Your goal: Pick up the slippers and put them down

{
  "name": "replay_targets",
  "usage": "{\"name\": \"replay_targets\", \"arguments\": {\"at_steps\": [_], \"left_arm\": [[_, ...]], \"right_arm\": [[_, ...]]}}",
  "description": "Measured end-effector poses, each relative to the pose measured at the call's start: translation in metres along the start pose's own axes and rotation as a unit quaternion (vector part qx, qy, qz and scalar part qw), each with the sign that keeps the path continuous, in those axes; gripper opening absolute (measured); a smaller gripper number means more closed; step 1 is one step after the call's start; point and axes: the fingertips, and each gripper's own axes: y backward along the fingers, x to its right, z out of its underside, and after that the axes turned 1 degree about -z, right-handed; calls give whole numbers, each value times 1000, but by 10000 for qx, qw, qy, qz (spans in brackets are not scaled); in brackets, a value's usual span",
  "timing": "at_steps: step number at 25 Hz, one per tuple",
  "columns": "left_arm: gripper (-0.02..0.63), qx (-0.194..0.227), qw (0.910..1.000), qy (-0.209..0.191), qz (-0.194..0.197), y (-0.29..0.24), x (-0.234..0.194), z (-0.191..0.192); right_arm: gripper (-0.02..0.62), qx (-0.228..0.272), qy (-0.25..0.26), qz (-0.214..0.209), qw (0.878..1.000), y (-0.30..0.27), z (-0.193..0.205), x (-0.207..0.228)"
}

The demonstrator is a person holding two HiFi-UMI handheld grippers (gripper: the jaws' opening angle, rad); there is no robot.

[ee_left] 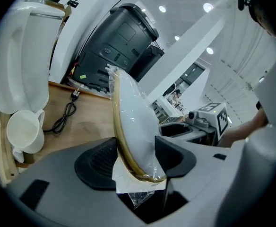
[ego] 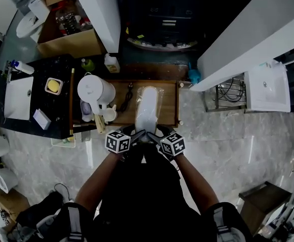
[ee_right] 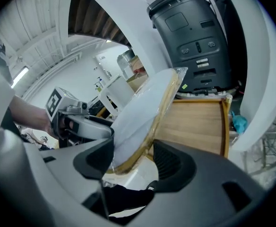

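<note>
a pair of white slippers with tan edges, sealed in a clear plastic bag, sits in the middle of the head view, lying lengthwise over a wooden tray. both tools hold its near end. the left gripper is clamped on the pack from the left side. in the left gripper view its two dark pads press against the bagged slippers, which rise tilted toward the upper middle of the frame. the right gripper grips the same end from the right. in the right gripper view the slippers stand between its pads and lean to the upper right. whether the far end touches the wood cannot be told. left of the pack on the tray are a white jug, a white cup and a black cord. a black machine stands beyond the tray at the top.
</note>
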Motion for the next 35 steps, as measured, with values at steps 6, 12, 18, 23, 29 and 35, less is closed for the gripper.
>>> {"name": "replay_targets", "arguments": {"at_steps": [6,12,18,23,29,35], "left_arm": [[244,-254,9997,64,0,-12,-16,9],[244,-463,9988,181,-1,-24,-34,17],[244,-756,9970,151,-53,-35,-54,22],[244,-922,9956,150,-77,-43,-68,27],[244,-1028,9943,234,-139,-53,-81,31],[245,-1113,9930,342,-182,-67,-89,31]], "right_arm": [[267,-179,-128,30,9998,-15,9,11],[267,-315,-275,44,9991,-31,17,22],[267,-512,-530,117,9972,-51,24,34],[267,-702,-621,113,9955,-66,33,42],[267,-849,-686,148,9939,-78,39,53],[267,-989,-704,265,9923,-85,42,67]]}}
